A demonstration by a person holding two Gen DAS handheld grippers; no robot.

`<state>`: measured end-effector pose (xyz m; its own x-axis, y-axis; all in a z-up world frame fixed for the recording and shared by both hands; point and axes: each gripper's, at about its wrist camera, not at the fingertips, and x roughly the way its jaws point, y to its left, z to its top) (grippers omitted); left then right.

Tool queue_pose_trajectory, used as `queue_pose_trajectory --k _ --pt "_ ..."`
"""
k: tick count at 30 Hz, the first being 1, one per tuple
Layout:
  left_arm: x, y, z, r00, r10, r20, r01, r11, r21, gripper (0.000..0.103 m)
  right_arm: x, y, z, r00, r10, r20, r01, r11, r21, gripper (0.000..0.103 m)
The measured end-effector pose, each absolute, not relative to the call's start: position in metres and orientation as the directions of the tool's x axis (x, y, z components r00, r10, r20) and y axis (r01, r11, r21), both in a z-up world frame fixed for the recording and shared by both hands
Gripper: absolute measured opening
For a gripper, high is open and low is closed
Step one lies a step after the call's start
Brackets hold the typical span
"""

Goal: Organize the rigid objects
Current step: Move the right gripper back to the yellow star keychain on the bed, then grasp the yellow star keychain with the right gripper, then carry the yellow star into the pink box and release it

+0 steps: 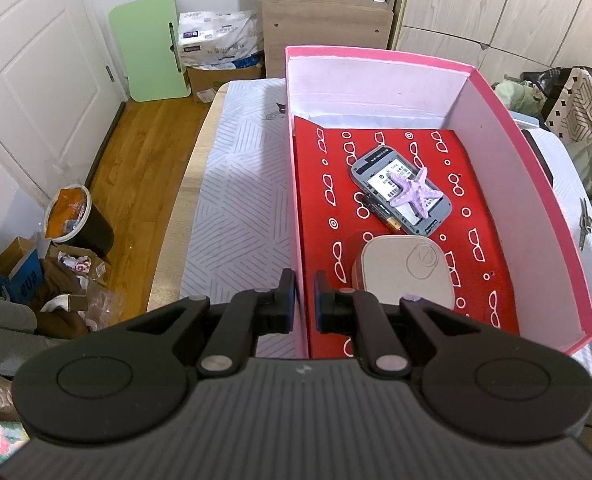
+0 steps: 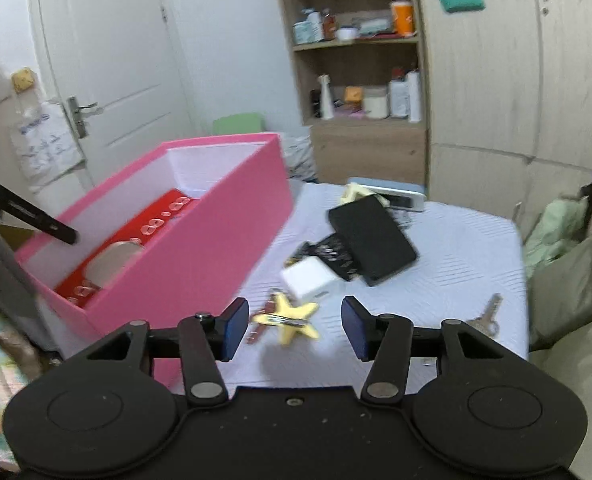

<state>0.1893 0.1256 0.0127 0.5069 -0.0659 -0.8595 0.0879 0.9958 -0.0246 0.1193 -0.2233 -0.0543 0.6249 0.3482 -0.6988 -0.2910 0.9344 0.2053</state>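
Yellow plastic starfish [image 2: 292,317] lies on the white quilted tabletop [image 2: 447,280], just ahead of your right gripper [image 2: 296,330], whose jaws stand apart and empty. Judging by that, you're reaching: straddle it, then clench. Your left gripper [image 1: 303,298] pinches the pink cardboard box's [image 1: 379,54] wall.

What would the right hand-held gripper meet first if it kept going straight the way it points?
Most likely the yellow star, which lies on the bed cover right ahead of the open right hand-held gripper. The white charger block sits just beyond it. The picture is blurred, so depth is uncertain.
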Motion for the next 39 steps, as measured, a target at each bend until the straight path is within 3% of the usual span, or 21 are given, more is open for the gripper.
queue_pose_trajectory --k 7,10,25,27,28,29,39 --pt "0.194 0.124 0.012 0.491 -0.067 -0.869 0.096 0.995 -0.022 0.009 0.119 -0.217 -0.071 0.631 0.316 -0.708 -0.315 0.939 0.138 0.057" --pt "0.193 0.126 0.012 0.495 -0.073 -0.866 0.085 0.996 -0.035 0.009 0.122 -0.206 -0.079 0.615 0.335 -0.714 -0.353 0.927 0.131 0.065" --pt "0.192 0.129 0.011 0.499 -0.087 -0.862 0.074 0.996 -0.058 0.009 0.148 -0.169 -0.113 0.582 0.308 -0.753 -0.337 0.934 0.122 0.072" --pt "0.192 0.129 0.011 0.5 -0.09 -0.861 0.073 0.995 -0.061 0.009 0.149 -0.166 -0.117 0.593 0.281 -0.754 -0.329 0.94 0.091 0.068" --pt "0.191 0.13 0.011 0.501 -0.091 -0.861 0.074 0.995 -0.062 0.009 0.15 -0.166 -0.118 0.597 0.263 -0.758 -0.322 0.944 0.074 0.056" --pt "0.191 0.13 0.011 0.5 -0.092 -0.861 0.075 0.995 -0.064 0.009 0.15 -0.167 -0.118 0.595 0.269 -0.757 -0.322 0.943 0.082 0.052" --pt "0.192 0.13 0.01 0.502 -0.09 -0.86 0.074 0.995 -0.061 0.009 0.145 -0.205 -0.106 0.563 0.411 -0.717 -0.244 0.912 0.331 0.046"
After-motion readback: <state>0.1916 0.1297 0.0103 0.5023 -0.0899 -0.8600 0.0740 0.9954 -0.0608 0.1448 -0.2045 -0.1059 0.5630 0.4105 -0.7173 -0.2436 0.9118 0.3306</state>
